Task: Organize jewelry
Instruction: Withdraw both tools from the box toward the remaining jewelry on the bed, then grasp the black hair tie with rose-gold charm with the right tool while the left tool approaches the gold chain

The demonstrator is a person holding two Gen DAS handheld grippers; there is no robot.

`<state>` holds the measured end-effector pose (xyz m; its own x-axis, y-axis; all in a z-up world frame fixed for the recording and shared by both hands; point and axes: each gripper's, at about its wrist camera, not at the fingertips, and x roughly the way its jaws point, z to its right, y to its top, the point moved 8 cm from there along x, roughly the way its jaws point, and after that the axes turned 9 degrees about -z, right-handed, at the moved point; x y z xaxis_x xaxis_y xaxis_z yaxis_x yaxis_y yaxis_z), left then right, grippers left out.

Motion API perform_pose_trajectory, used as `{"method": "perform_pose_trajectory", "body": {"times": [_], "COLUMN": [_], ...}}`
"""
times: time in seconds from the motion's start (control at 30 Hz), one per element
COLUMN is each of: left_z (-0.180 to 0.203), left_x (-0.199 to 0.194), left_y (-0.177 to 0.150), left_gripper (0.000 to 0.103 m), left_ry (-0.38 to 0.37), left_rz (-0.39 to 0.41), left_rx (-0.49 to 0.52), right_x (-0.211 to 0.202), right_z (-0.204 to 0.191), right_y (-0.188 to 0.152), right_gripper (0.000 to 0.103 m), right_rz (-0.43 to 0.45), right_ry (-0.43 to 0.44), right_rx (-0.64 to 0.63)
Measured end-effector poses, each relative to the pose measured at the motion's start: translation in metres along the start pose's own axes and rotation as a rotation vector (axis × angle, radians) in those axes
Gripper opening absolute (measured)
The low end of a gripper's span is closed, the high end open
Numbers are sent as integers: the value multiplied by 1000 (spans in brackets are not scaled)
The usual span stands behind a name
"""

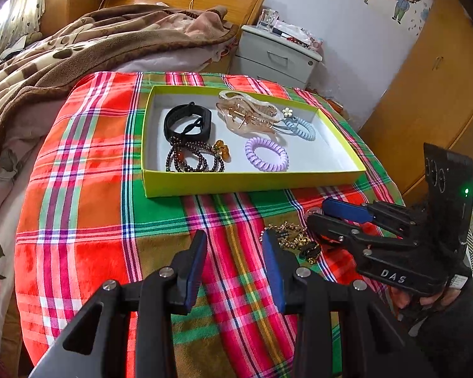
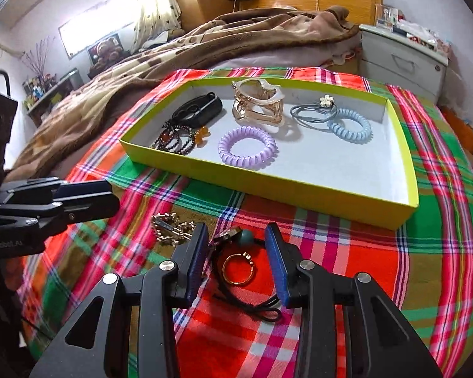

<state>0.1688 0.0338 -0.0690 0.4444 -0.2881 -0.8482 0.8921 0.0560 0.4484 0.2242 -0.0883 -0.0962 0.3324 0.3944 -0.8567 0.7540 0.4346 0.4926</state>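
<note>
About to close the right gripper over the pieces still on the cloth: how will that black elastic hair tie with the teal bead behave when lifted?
The black hair tie lies in loose curves, so it is probably floppy and will dangle. Its teal bead looks round and may swing or roll. The gold ring lies inside its loop and could be dragged along.

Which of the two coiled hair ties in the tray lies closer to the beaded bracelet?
The purple coiled hair tie, near the beaded bracelet; the blue one lies further along the tray.
</note>
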Motion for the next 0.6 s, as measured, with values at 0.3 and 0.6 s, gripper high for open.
{"method": "perform_pose_trajectory", "body": {"times": [0.3,0.6], "left_z": [-6,-3], "left_x": [5,13], "left_y": [2,1], "left_gripper": [38,38], "left_ry": [20,26], "left_rz": [-11,-36], "left_rx": [-21,-13], "right_x": [0,-14], "right_z": [2,7], "right_y": [-1,3], "right_gripper": [32,5], "right_rz": [5,60], "right_ry": [-19,2], "right_rx": [3,24]}}
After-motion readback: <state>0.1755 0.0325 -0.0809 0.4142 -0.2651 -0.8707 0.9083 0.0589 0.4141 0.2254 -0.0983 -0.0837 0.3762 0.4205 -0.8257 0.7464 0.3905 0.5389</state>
